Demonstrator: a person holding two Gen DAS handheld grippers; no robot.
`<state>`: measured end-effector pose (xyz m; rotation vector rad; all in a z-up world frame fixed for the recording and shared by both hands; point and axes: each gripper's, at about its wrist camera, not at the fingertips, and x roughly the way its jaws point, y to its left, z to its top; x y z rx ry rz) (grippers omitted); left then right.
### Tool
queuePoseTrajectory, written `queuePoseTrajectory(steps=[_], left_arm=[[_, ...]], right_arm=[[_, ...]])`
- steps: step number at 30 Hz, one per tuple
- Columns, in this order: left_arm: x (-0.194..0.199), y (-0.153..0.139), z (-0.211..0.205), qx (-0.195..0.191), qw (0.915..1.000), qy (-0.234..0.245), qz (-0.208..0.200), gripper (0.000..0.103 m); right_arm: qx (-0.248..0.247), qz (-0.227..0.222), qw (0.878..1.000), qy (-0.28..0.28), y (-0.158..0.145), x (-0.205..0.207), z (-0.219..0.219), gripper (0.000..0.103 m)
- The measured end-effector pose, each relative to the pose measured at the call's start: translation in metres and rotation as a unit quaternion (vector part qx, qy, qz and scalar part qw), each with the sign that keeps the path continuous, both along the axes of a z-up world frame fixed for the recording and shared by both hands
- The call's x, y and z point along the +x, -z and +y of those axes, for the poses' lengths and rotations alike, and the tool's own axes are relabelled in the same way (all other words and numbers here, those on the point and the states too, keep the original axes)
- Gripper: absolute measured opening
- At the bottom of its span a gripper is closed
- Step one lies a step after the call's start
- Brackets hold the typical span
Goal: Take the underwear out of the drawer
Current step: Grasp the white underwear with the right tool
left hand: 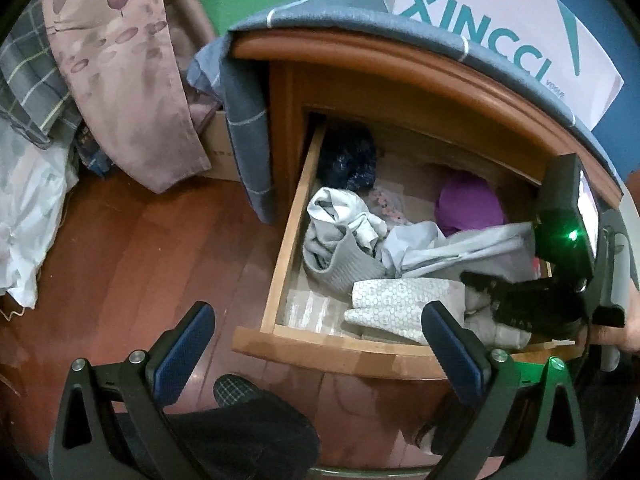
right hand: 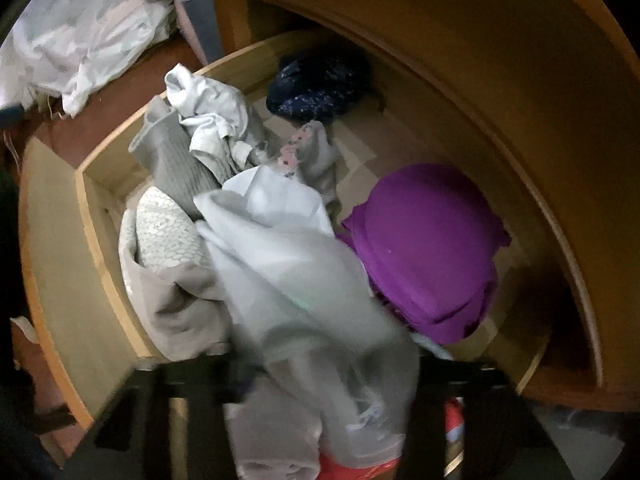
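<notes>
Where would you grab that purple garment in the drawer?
Pinch the raised top fold of the purple garment from straight above. It sits bunched in a mound, apart from the grey pile, with the cabinet overhanging behind it, so a top approach looks clearest.

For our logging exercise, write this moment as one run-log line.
drawer: open wooden drawer | right gripper: closed on pale grey-blue cloth garment | left gripper: open, empty, above the floor | purple garment: untouched
</notes>
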<state>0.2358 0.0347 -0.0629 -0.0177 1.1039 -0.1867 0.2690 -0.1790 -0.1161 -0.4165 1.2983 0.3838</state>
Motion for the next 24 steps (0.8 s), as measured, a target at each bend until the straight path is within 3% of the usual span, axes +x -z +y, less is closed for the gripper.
queuePoseTrajectory(steps=[8,18,24], left_arm=[[0.000,0.003,-0.008,0.009,0.9997,0.024,-0.005,0.102],[-0.002,0.003,-0.016,-0.005,0.9992,0.039,-0.009,0.102],[-0.002,-0.001,-0.030,0.002,0.9961,0.086,-0.020,0.103]], right_arm=[[0.043,-0.013,0.998,0.039,-0.015,-0.010,-0.015,0.015],[0.082,-0.045,0.993,0.068,-0.043,-0.027,-0.030,0.013],[0.113,-0.063,0.986,0.106,-0.062,-0.034,-0.046,0.013]])
